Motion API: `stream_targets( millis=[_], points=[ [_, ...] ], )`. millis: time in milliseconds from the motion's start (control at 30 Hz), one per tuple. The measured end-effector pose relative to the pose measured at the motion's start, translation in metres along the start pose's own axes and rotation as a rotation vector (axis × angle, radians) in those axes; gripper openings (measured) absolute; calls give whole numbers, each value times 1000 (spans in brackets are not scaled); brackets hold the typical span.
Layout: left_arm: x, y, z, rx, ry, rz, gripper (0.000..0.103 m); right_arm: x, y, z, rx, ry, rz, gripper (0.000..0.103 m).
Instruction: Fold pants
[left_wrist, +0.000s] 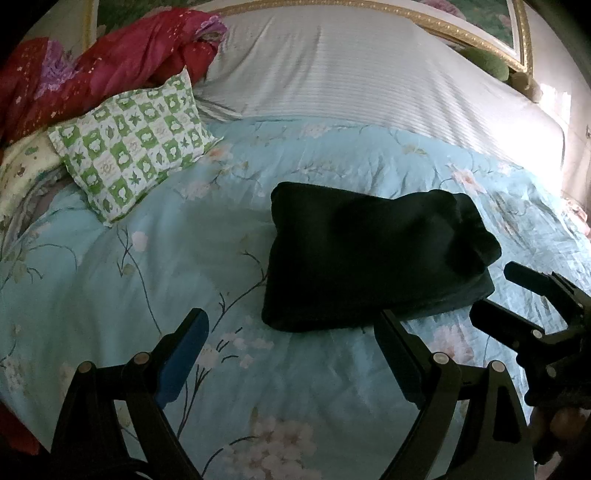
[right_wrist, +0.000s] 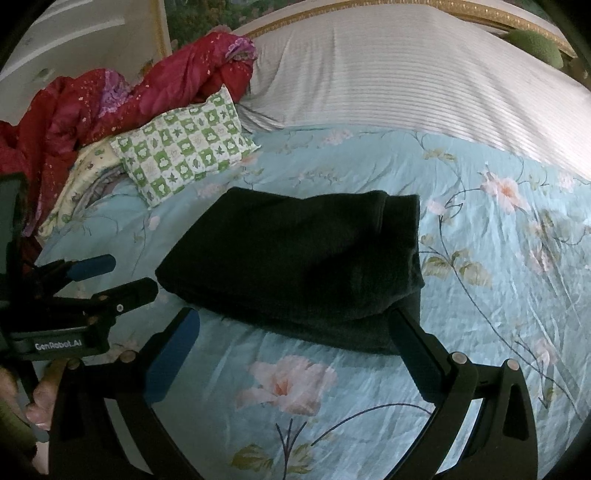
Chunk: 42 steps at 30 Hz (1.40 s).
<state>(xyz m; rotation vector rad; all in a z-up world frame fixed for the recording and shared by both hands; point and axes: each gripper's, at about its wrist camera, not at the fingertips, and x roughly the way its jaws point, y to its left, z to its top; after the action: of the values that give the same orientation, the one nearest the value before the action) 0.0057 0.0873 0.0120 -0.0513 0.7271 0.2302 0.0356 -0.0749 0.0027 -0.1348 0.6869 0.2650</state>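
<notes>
- Left wrist view: dark pants (left_wrist: 369, 258) lying on the bed (left_wrist: 332, 74), on top of a blue flower blanket (left_wrist: 110, 266), folded into a thick, puffy bundle.
- Left tongs (left_wrist: 291, 354) wide apart, holding nothing, close in front of the near edge of the pants but not touching.
- Right tongs (left_wrist: 495, 295) off to the right, also apart and empty, just beside the right end of the bundle.
- Green checked pillow (left_wrist: 136, 144) and a red blanket (left_wrist: 103, 70) far back on the left, well away.
- Right wrist view: same pants (right_wrist: 295, 266), with the folded layers showing at the right end.
- Right tongs (right_wrist: 295, 350) spread wide, nothing in them, just short of the near edge.
- Left tongs (right_wrist: 114, 277) on the left side, parted and empty, near the left corner of the pants.
- Soft and floppy cloth, most likely, not heavy, not breakable, a bit thick now.
- Looks folded already, maybe done or one more fold left.
- Best spots to grab: the two near corners, pinching all layers together so nothing slips open.
</notes>
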Motion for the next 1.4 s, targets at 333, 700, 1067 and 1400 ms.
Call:
stream_targets(
  millis=[333,700,1067,1400],
  points=[
    [0,-1,3,3,1,0,92,-1,-4,5,4,-7,3,102],
    [2,4,18,-6,-9,-16,92,-6,-3,13,-4,-18,6,102],
    [11,4,26,-16,15,-26,92,-4,-12,23,-3,-6,-8,102],
    [6,4,36,-40,-1,-8,92,-8,-13,24,-1,-17,6,102]
  ],
)
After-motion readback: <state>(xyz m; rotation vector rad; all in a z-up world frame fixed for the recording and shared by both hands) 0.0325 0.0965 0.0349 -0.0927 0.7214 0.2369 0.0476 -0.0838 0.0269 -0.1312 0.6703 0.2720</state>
